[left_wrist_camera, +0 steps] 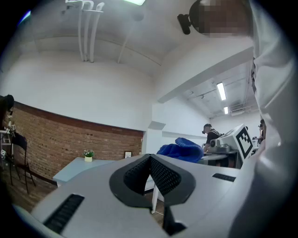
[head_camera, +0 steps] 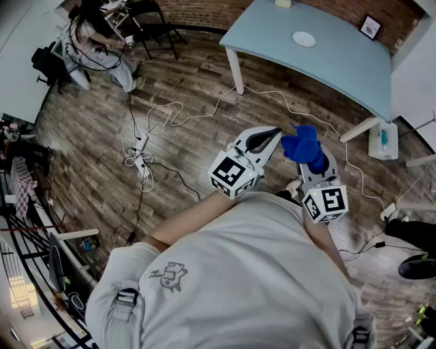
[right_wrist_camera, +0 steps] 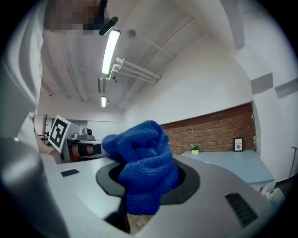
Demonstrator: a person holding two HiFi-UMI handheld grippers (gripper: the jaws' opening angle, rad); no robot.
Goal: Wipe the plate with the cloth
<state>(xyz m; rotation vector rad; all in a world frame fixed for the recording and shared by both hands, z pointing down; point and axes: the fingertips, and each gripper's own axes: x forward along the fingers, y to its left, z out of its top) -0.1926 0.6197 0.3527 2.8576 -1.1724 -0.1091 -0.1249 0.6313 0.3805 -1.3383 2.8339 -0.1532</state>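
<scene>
The cloth [right_wrist_camera: 144,162] in my right gripper [right_wrist_camera: 147,182] is blue towelling, nubbly and matt. Both that and my left gripper [left_wrist_camera: 150,160] have smooth, matt pale-grey plastic shells, with black ribbed pads [left_wrist_camera: 166,177] that look rubbery. The floor [head_camera: 102,157] is grainy, weathered-looking wood plank. The worktop [head_camera: 327,65] is smooth pale blue, the wall [left_wrist_camera: 70,139] rough brick, my shirt [head_camera: 259,272] soft grey cloth.

Pale blue table [head_camera: 340,65] stands by the brick wall [head_camera: 225,10]; a white power strip [head_camera: 141,162] lies on the wood floor [head_camera: 82,150], and a person [head_camera: 95,41] sits far off.
</scene>
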